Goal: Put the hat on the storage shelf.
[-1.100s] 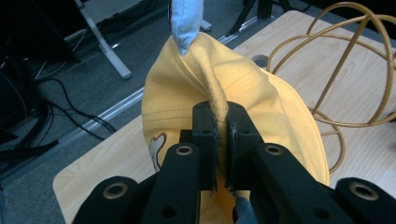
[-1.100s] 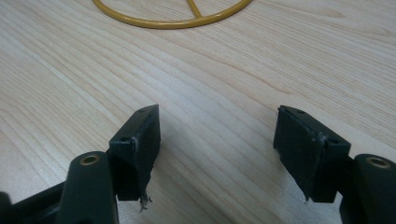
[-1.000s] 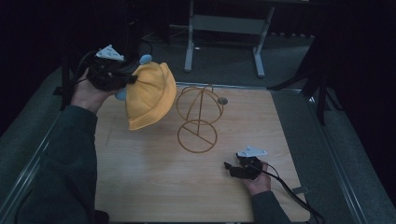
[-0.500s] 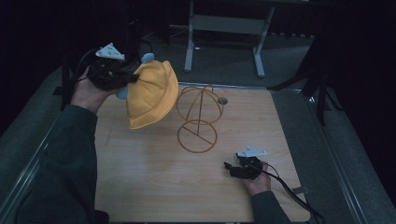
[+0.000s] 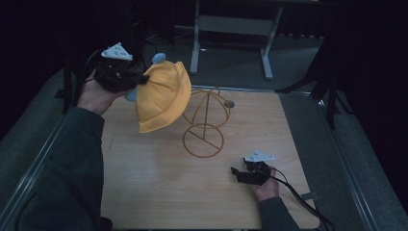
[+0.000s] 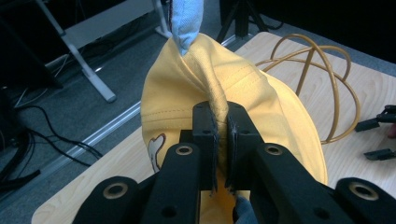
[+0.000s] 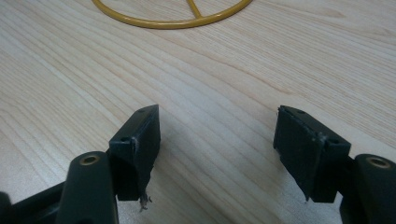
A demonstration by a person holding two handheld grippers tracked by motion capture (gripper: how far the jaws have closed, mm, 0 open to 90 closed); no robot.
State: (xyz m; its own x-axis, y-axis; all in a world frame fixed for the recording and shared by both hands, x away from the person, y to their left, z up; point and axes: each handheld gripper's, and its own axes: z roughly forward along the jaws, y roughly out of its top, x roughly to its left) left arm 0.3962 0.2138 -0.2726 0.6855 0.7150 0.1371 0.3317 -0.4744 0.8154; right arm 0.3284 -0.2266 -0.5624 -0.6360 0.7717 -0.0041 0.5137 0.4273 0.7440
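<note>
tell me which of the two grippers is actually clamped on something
The left gripper: its jaws pinch a fold of the yellow cap. The right gripper rests open on the table.

Right gripper (image 7: 217,135), jaws apart, above wooden table (image 7: 224,70), near wire ring (image 7: 154,23).
</note>
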